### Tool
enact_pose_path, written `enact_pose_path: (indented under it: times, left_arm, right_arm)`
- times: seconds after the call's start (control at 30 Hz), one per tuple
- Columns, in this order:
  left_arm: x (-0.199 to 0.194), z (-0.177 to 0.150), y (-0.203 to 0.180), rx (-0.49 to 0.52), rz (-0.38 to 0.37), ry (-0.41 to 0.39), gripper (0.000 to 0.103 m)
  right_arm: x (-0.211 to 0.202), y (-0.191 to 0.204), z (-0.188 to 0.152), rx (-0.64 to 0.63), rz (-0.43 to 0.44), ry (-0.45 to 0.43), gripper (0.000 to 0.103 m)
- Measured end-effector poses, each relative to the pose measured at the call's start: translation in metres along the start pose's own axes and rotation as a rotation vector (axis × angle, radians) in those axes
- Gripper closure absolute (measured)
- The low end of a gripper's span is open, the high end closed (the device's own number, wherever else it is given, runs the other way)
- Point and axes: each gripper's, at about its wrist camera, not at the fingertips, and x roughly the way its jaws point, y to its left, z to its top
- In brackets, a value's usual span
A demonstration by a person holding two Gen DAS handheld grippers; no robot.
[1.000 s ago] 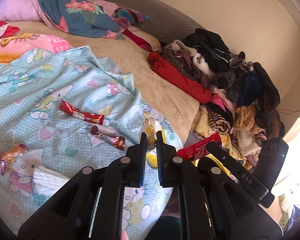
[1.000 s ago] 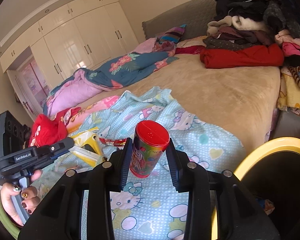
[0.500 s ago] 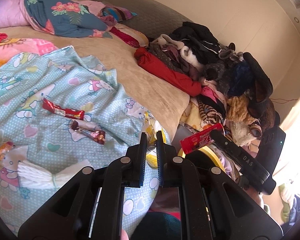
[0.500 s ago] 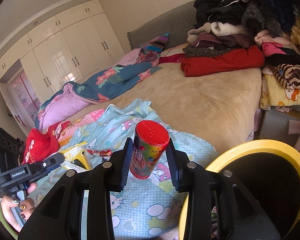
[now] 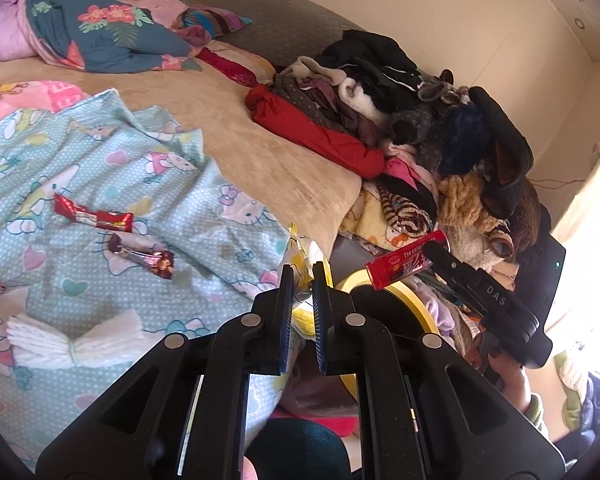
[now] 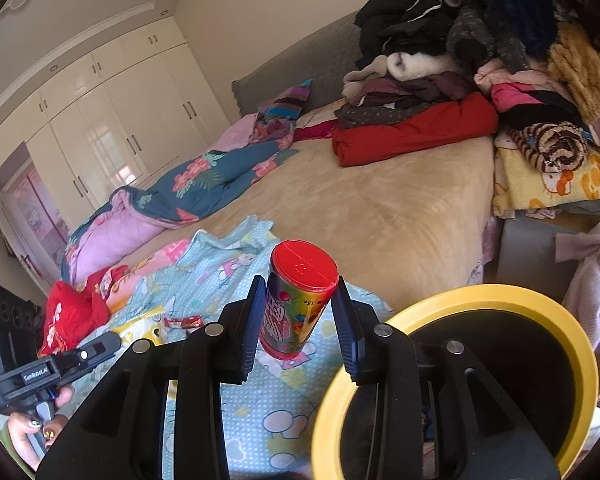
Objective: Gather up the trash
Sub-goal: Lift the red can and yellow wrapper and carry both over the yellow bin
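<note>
Grip is kept by the right gripper (image 6: 298,312) on a red-lidded colourful cylindrical can (image 6: 296,304) beside the yellow-rimmed black bin (image 6: 452,296); a crinkled yellow-white plastic wrapper (image 5: 300,252) is pinched by the left gripper (image 5: 302,284).

Each black hand-held gripper (image 5: 302,280) has silver screws and blue ribbed pads (image 6: 350,332); green sleeve (image 5: 538,416), dark-painted nails (image 6: 34,423)

- Left wrist view looks along its fingers, angled down across the bed (image 5: 228,128) toward the clothes pile (image 5: 412,120).
- Right wrist view faces the wardrobe (image 6: 112,128); both share the yellow-rimmed bin (image 6: 452,300).
</note>
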Motion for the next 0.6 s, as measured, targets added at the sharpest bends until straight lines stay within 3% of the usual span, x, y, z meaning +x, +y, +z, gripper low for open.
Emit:
enact_pose_path:
  times: [0.6]
  left_arm:
    - [0.028, -0.019, -0.051, 0.098, -0.061, 0.072, 0.098]
  right_arm:
    - [-0.04, -0.052, 0.017, 0.063, -0.073, -0.064, 0.071]
